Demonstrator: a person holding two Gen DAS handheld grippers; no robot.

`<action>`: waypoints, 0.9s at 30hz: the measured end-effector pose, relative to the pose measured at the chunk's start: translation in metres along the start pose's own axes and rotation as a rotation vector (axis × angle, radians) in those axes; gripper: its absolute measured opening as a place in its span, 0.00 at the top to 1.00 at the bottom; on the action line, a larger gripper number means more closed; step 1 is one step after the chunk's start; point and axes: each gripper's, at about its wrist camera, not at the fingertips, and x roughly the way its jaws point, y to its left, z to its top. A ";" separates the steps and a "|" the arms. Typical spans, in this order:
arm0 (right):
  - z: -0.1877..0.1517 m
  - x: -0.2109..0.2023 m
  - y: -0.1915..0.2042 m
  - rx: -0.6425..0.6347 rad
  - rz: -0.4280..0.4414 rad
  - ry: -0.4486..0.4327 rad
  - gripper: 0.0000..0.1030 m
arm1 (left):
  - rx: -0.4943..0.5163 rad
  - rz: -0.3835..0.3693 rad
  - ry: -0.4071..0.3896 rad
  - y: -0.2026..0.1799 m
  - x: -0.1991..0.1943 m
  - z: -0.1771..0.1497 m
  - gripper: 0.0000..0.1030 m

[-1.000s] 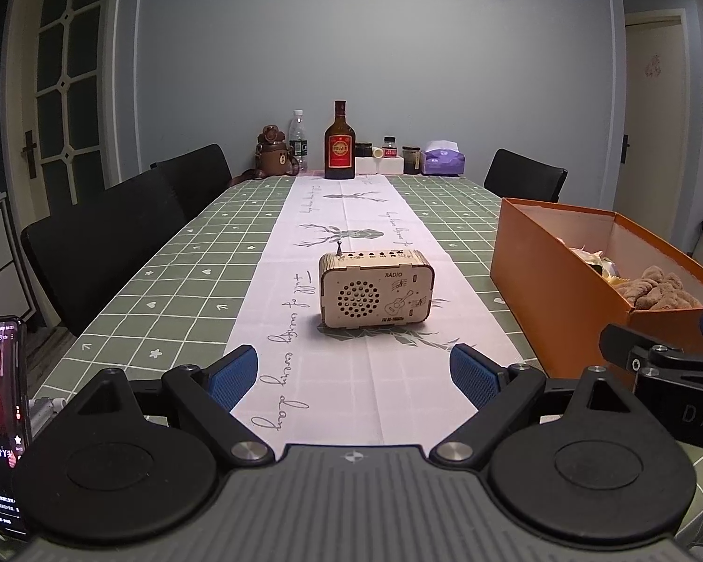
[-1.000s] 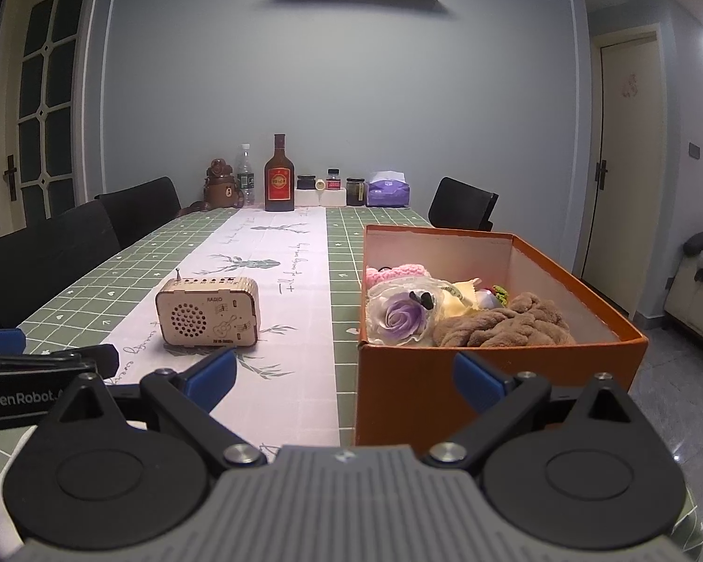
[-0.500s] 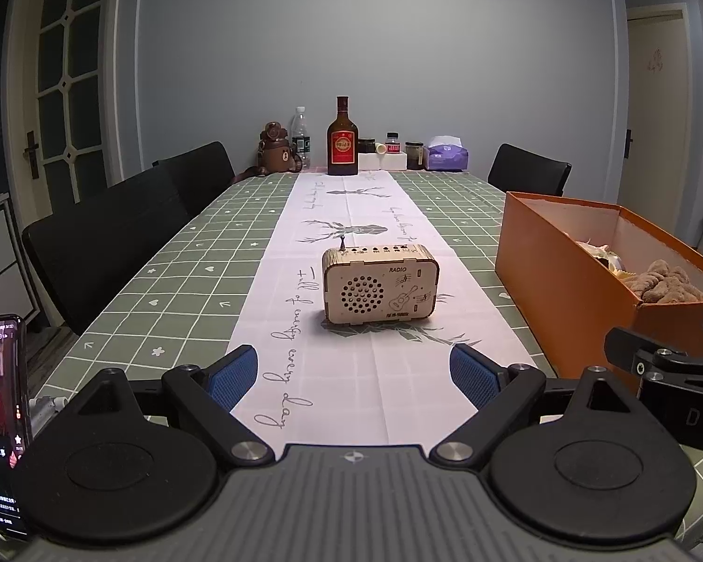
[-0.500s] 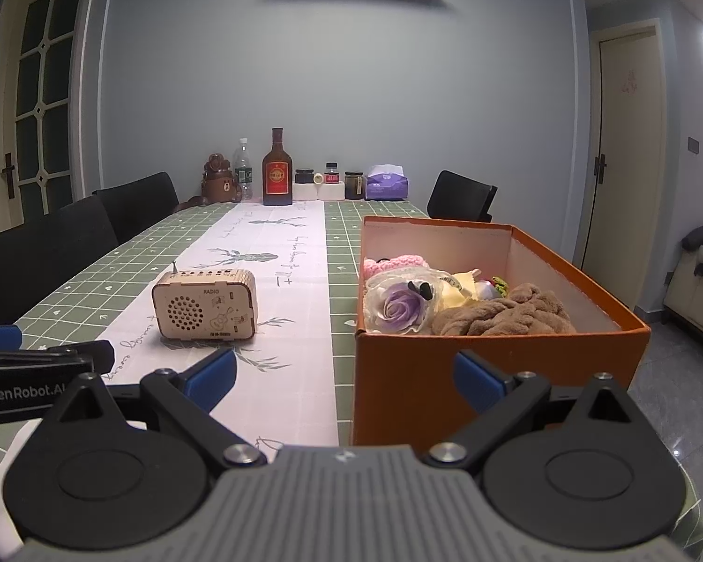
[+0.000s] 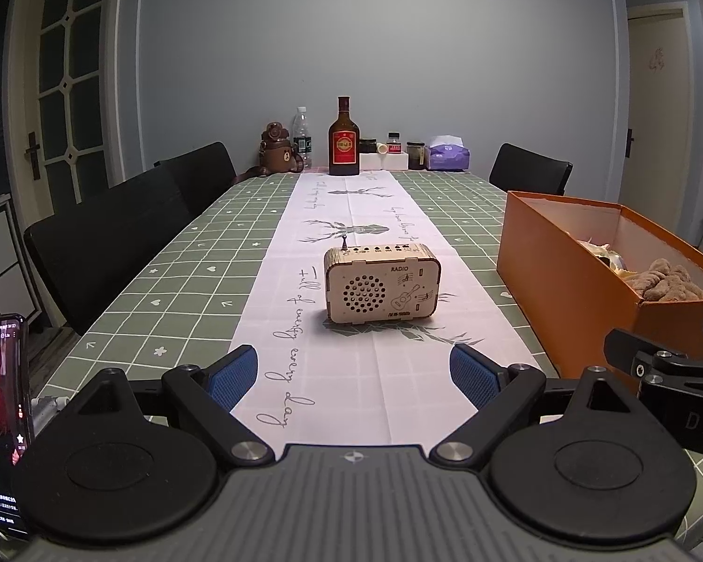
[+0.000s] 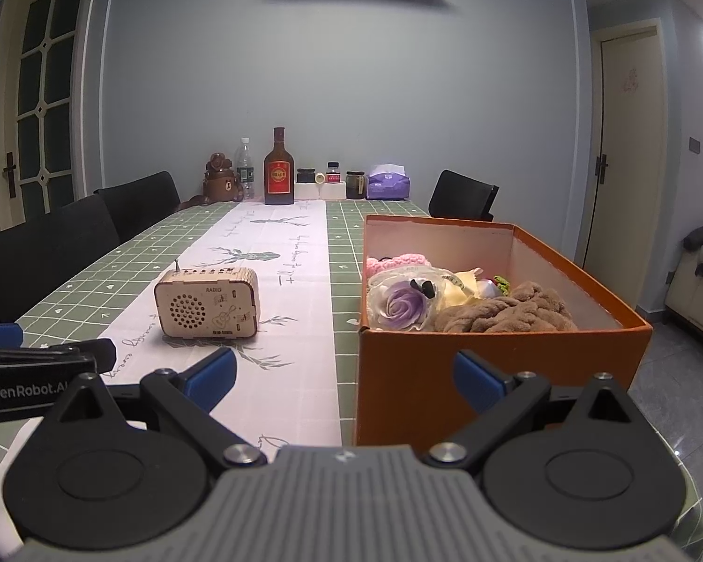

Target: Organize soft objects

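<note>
Phone [image 5: 0,426]: lower left edge of the left wrist view, propped upright with its glossy lit screen facing the person, probably so it can be watched while working.
Left hand-held gripper [image 5: 354,377]: low centre of its own view, blue ribbed pads spread wide with nothing between them; it hangs over the pale runner, seemingly idle and ready.
Tabletop [image 5: 173,281]: long, covered in a smooth green grid-printed cloth with a white runner down the middle carrying deer prints and script.
Radio [image 5: 382,283]: middle of the left wrist view, a small rounded box of pale laser-cut wood with a drilled speaker grille; hard, so likely not part of the sorting.
Right hand-held gripper [image 6: 344,381]: low centre of the right wrist view, pads wide apart and empty, lined up with the near wall of the box, suggesting the soft items are its concern.
Orange box [image 6: 492,370]: right half of that view, stiff matte cardboard, open-topped, standing on the green cloth beside the runner.
Soft objects: all inside the box, gathered as the task asks; a brown plush cloth [image 6: 506,311] bunched at the front, a purple fabric rose [image 6: 405,304] in clear wrap to its left, pink knit [image 6: 398,261] behind.
</note>
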 end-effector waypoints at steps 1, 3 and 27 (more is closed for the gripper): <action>0.000 0.000 0.000 0.000 0.000 0.000 0.06 | 0.000 0.000 0.000 0.000 0.000 0.000 0.00; 0.000 0.000 0.000 -0.002 0.000 -0.001 0.06 | -0.001 0.000 0.000 0.000 0.000 0.000 0.00; -0.002 0.000 0.003 -0.009 0.003 0.005 0.06 | -0.002 0.000 -0.001 0.002 -0.001 0.000 0.00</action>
